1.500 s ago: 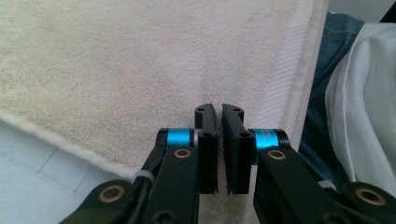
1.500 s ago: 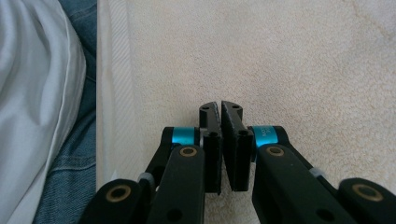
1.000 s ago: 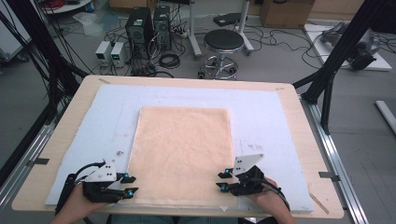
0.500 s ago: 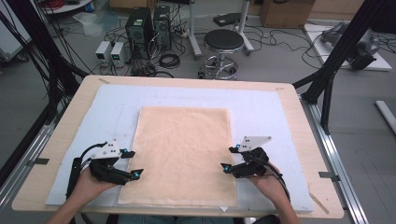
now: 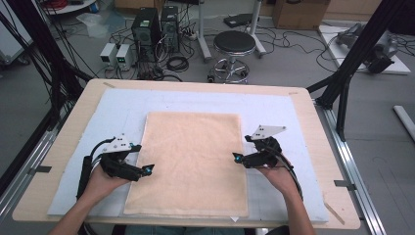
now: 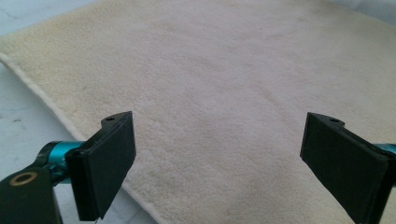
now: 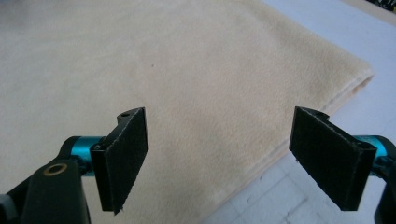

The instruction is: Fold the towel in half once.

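High view: a wooden table [image 5: 58, 147] carries a pale blue mat [image 5: 274, 105], and a peach towel [image 5: 193, 156] lies flat in the mat's middle, its near edge close to the table's front edge. At the towel's left edge, the left gripper [image 5: 147, 170] sits in a hand, tips over the cloth. Its jaws have just been opening and now stand wide apart with nothing between them, the towel [image 6: 224, 79] beneath. At the towel's right edge, the right gripper [image 5: 237, 157] points inward. Its jaws have likewise just been opening and stand released above the towel [image 7: 187, 79] hem.
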The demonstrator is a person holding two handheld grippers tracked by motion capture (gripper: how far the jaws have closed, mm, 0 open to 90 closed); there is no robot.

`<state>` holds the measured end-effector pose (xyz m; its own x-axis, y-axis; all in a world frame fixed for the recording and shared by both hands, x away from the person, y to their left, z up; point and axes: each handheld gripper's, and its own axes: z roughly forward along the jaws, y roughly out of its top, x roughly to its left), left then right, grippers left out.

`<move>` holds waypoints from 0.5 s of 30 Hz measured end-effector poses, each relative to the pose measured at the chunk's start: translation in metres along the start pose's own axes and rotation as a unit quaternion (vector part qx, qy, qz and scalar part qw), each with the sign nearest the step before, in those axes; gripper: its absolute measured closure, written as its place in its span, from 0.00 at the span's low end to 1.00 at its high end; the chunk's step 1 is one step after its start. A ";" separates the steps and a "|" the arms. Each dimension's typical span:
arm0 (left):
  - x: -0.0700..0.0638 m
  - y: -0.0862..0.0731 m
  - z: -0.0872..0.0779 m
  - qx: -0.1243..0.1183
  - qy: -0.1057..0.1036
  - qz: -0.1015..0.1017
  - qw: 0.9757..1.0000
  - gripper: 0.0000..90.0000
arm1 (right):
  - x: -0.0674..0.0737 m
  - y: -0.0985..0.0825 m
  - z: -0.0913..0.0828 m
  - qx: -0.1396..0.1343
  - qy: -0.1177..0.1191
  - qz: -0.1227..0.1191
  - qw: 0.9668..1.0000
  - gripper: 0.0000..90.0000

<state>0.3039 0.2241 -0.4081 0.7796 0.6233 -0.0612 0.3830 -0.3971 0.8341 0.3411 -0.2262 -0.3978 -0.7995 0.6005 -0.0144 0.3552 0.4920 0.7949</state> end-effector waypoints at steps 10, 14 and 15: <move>0.013 0.003 0.000 0.003 0.010 -0.023 1.000 0.12 | -0.002 0.011 0.009 0.006 0.015 -0.010 1.000 0.21; 0.020 0.011 0.001 0.003 0.012 -0.023 1.000 0.13 | -0.005 0.014 0.012 0.008 0.022 -0.004 1.000 0.21; 0.022 0.013 0.001 0.001 0.015 -0.019 1.000 0.13 | -0.006 0.015 0.012 0.008 0.026 -0.004 1.000 0.21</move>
<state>0.3266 0.2317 -0.3989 0.7493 0.6577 -0.0775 0.4141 -0.3740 0.8298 0.3569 -0.2146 -0.3931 -0.8267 0.5625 0.0115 0.3562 0.5075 0.7846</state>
